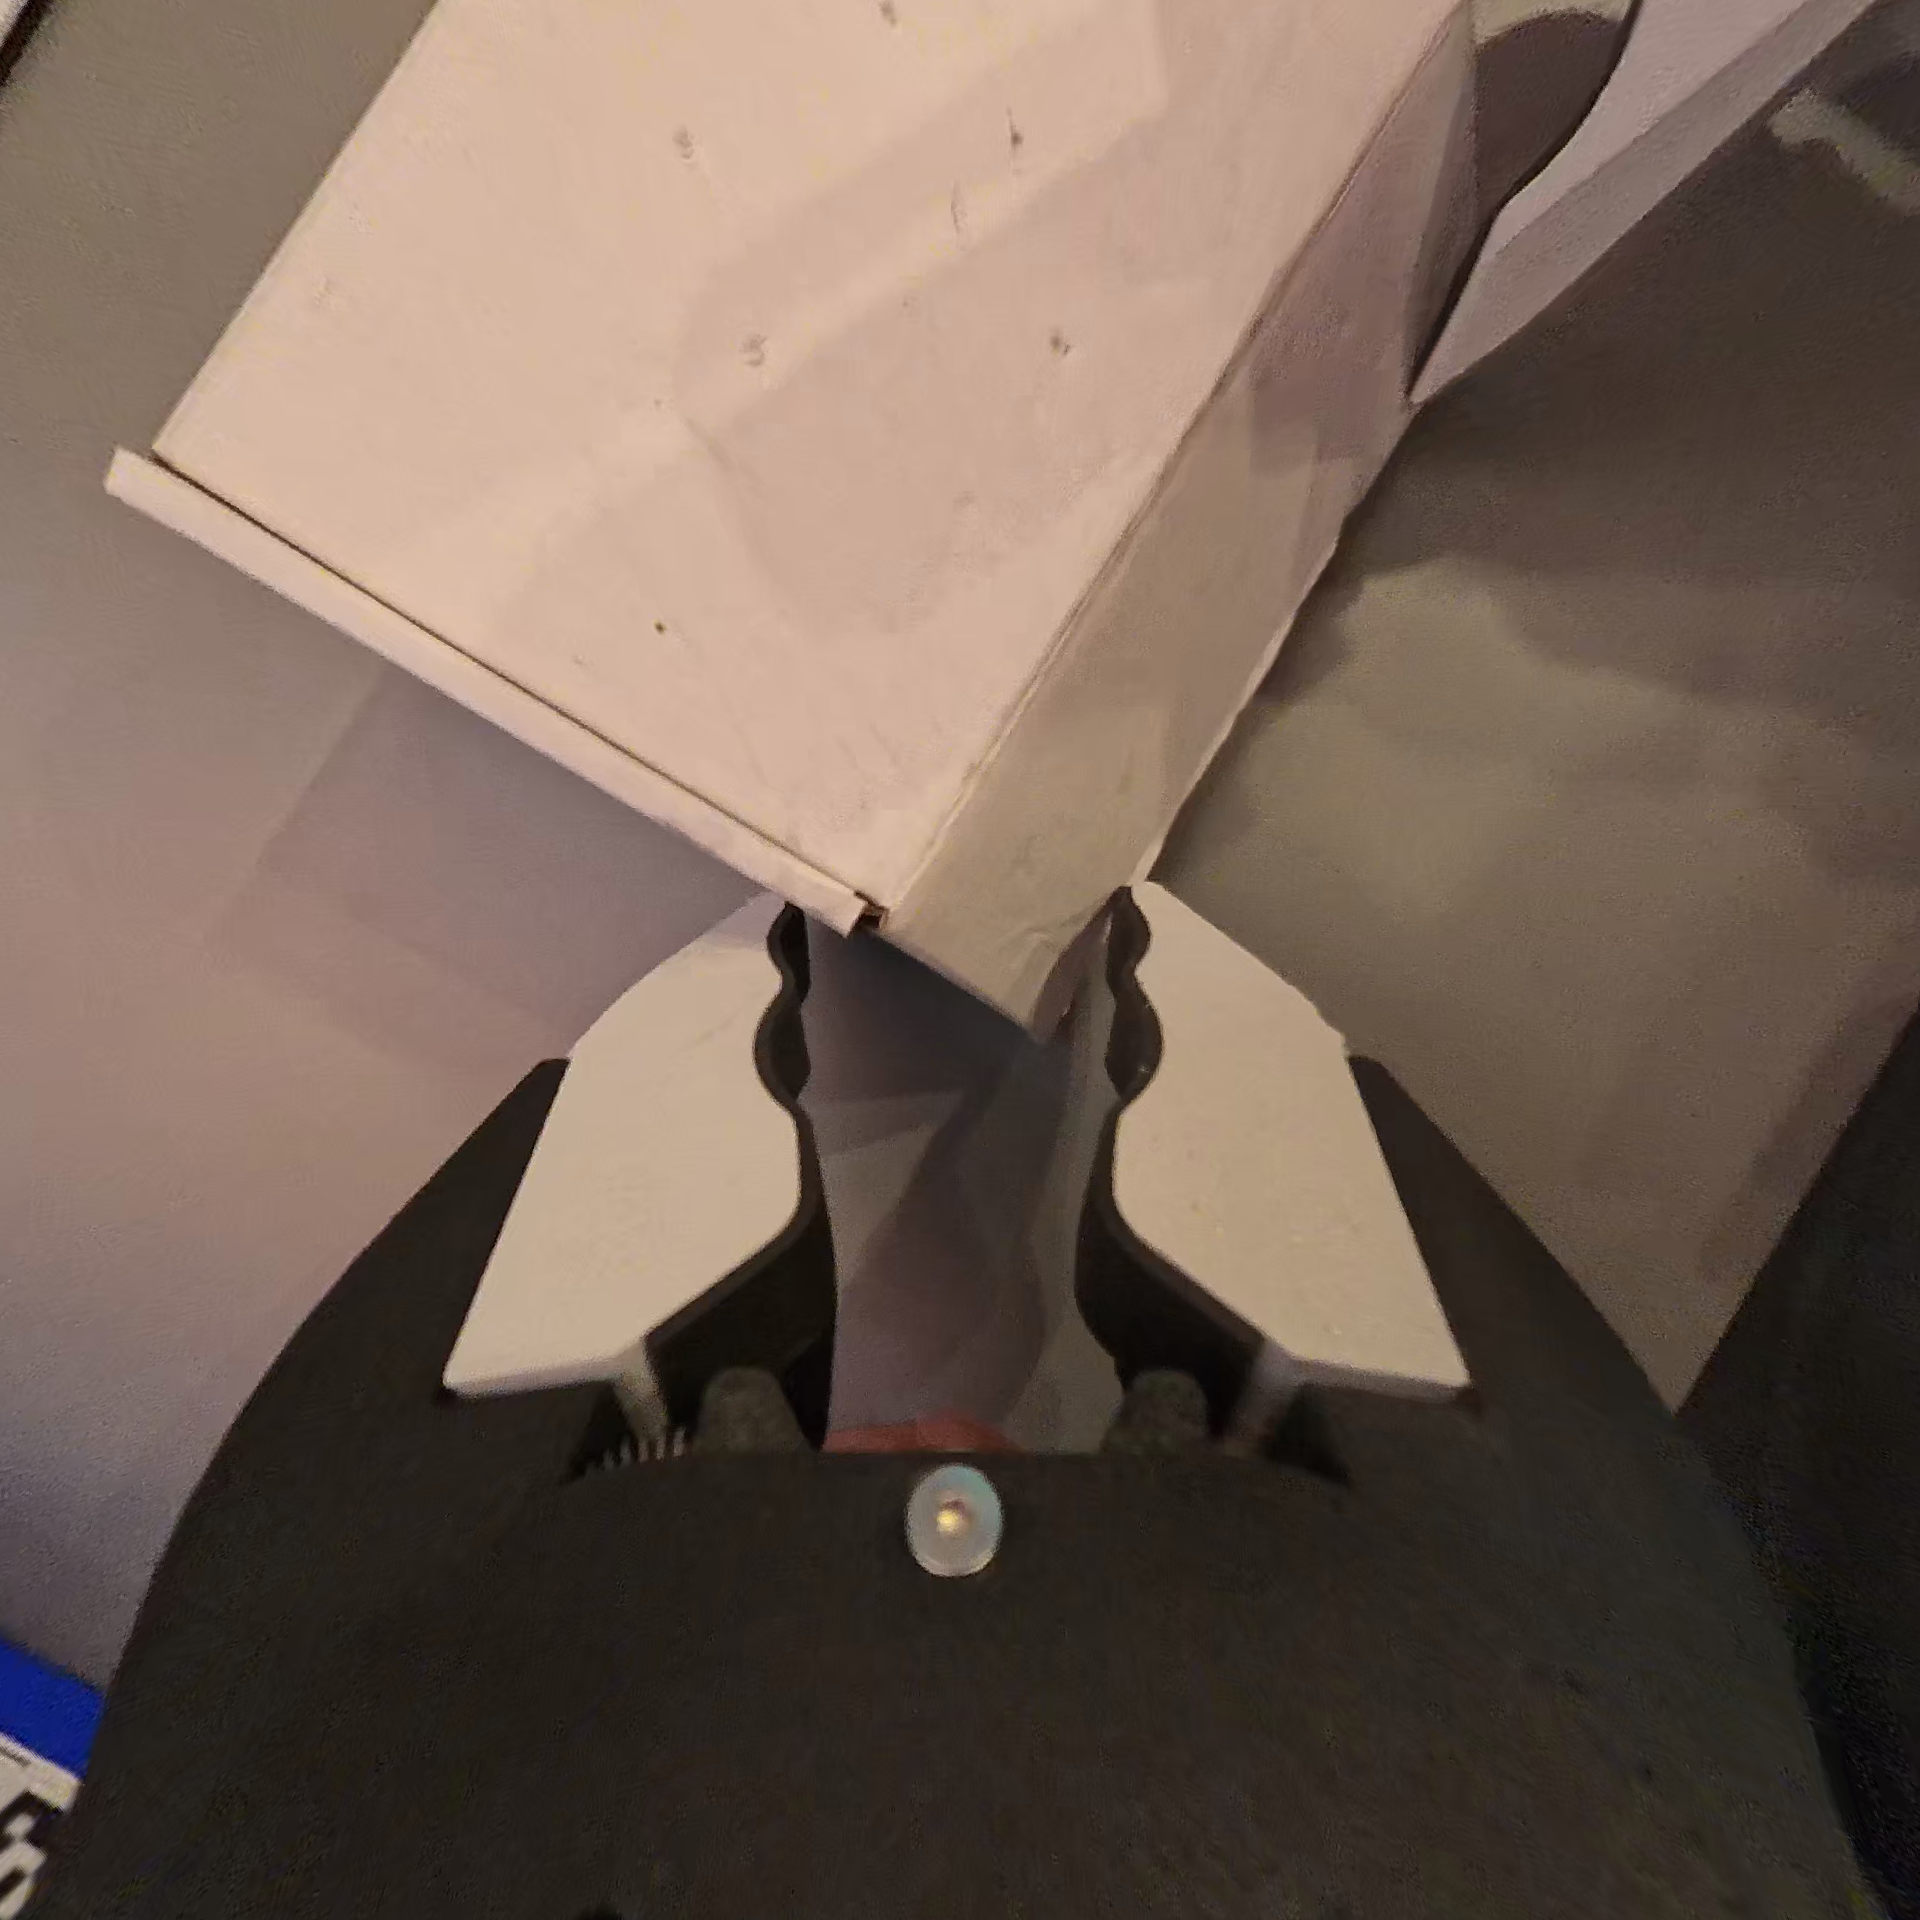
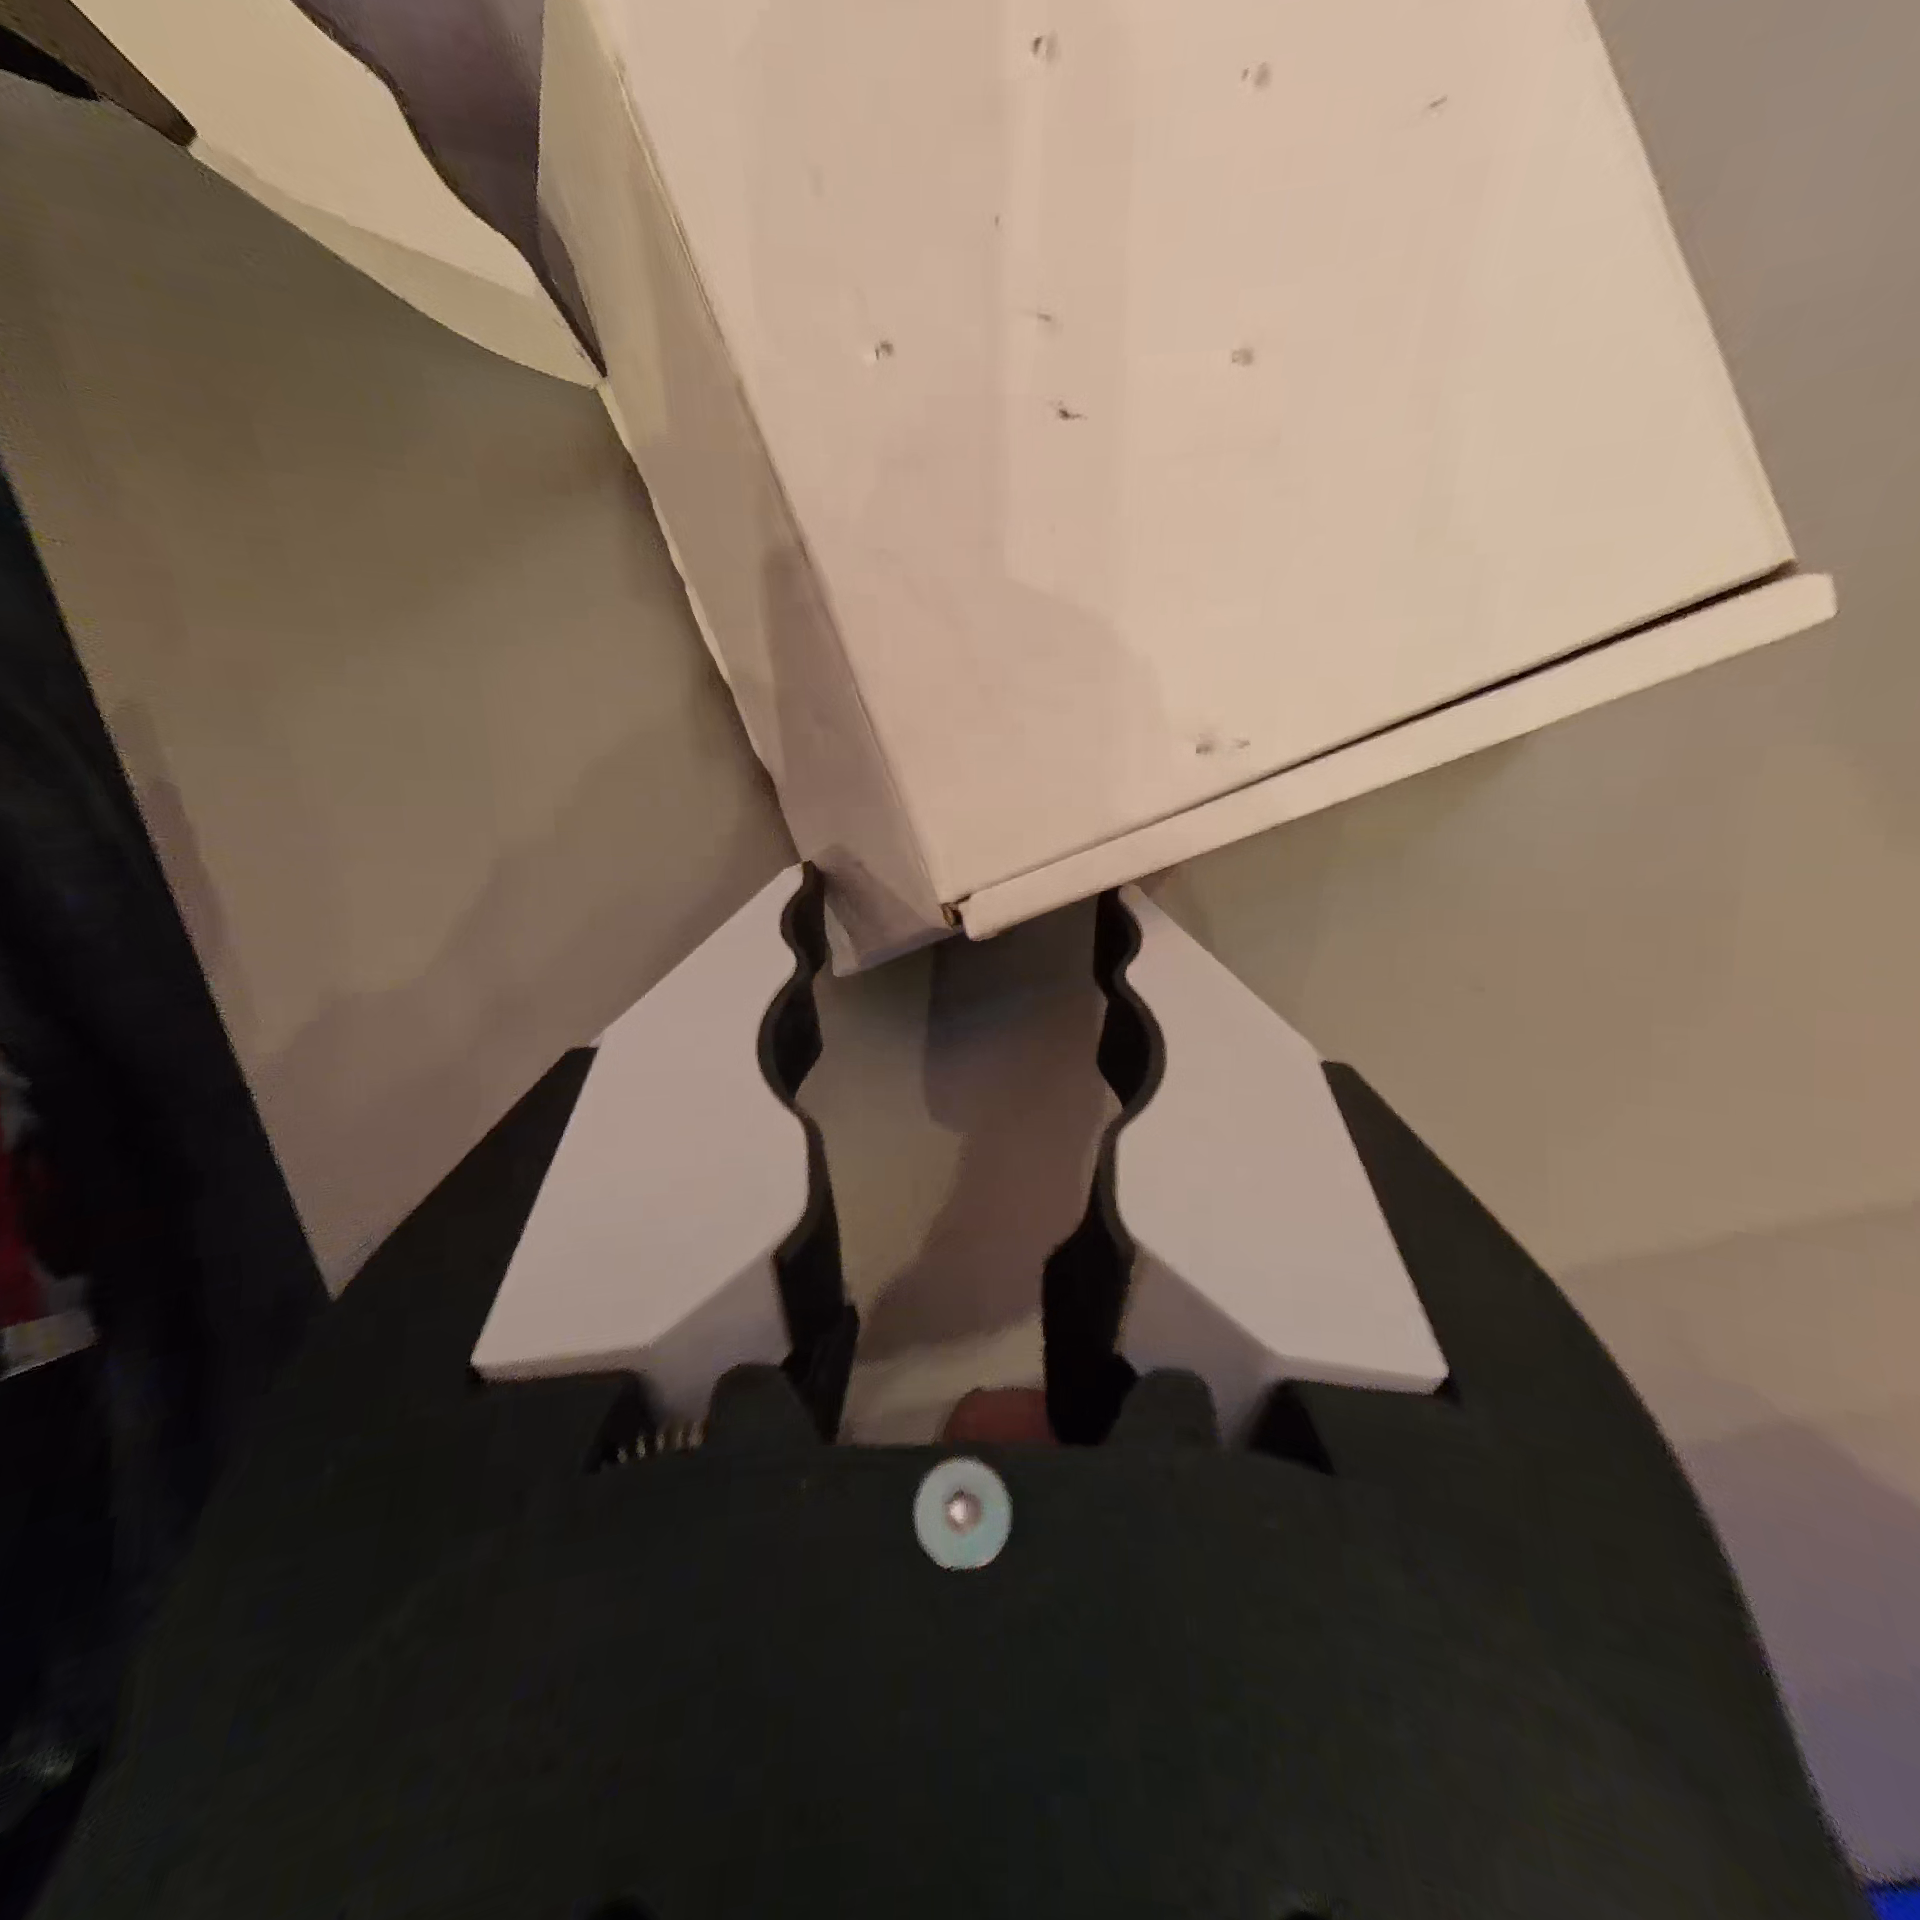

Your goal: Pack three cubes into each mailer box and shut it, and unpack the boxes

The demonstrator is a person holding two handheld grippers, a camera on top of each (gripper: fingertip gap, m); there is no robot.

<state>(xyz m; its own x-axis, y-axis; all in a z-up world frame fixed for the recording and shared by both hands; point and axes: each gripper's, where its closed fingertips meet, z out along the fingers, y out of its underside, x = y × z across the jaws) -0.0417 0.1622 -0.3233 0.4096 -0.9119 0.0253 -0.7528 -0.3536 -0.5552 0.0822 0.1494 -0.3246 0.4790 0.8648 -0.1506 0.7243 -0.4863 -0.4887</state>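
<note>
A closed white mailer box [image 1: 727,416] fills the upper half of the left wrist view, tilted, with its front flap edge at lower left. Its near corner sits between the fingertips of my left gripper [image 1: 956,914], whose jaws stand apart around that corner. The right wrist view shows a closed white mailer box [image 2: 1195,416] with its flap edge at lower right. Its near corner sits between the fingertips of my right gripper [image 2: 951,909], jaws also apart. I cannot tell whether both views show one box. No cubes are in view.
The boxes rest on a grey table [image 1: 1558,831], also seen in the right wrist view [image 2: 364,727]. A white panel [image 1: 1621,208] lies beside the box at upper right, and another white panel [image 2: 343,187] at upper left; I cannot tell what they are. A blue object [image 1: 42,1725] sits at the lower left edge.
</note>
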